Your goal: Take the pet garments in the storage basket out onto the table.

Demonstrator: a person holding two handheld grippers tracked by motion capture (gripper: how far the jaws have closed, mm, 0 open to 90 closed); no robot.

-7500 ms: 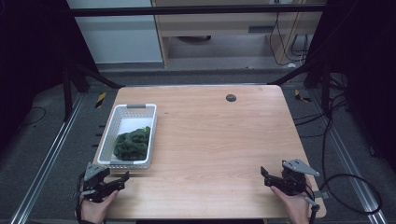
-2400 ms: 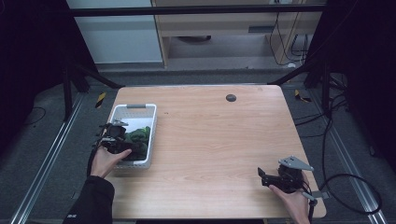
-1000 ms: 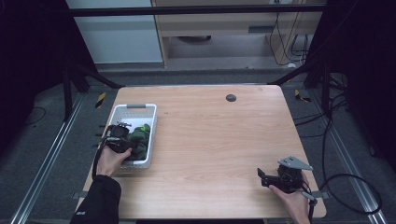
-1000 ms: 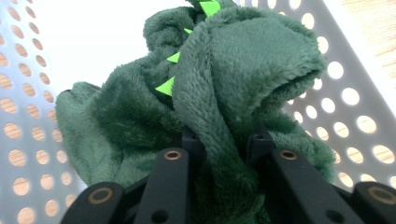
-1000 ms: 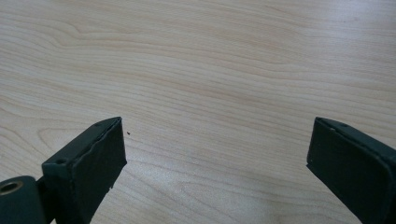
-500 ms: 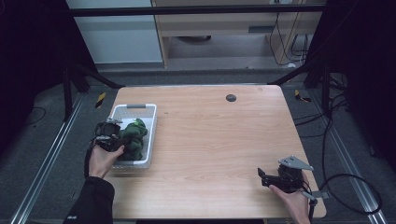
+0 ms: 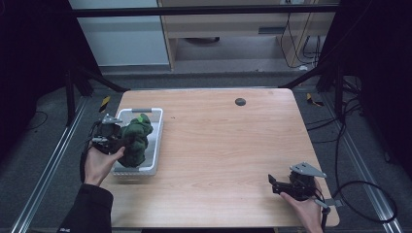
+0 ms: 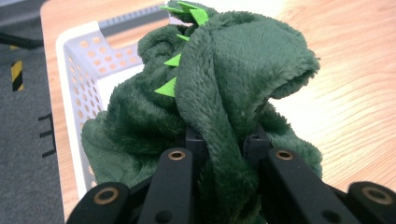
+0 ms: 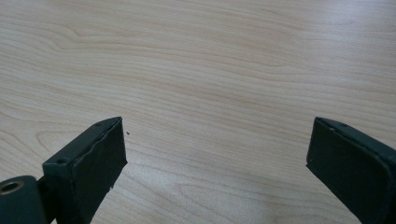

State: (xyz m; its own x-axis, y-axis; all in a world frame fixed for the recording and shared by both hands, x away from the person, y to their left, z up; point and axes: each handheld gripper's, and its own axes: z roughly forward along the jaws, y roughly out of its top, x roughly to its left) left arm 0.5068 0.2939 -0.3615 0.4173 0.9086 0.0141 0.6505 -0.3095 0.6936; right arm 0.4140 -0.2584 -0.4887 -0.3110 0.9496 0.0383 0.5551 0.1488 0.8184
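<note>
Left gripper: jaws clamped on a fold of the dark green plush toy with bright green felt spikes, which hangs bunched above the white perforated plastic basket at the left edge of the wooden worktop. Bare worktop lies to the toy's right. Right gripper: jaws spread wide, holding nothing, low over the near right corner, well apart from the toy. Left hand is far nearer; judged next: carry rightward, clear of the basket wall.

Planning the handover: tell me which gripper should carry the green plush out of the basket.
Left. The left gripper is already shut on the green plush, raised over the white basket. The right gripper is open, far off at the table's near right corner.
</note>
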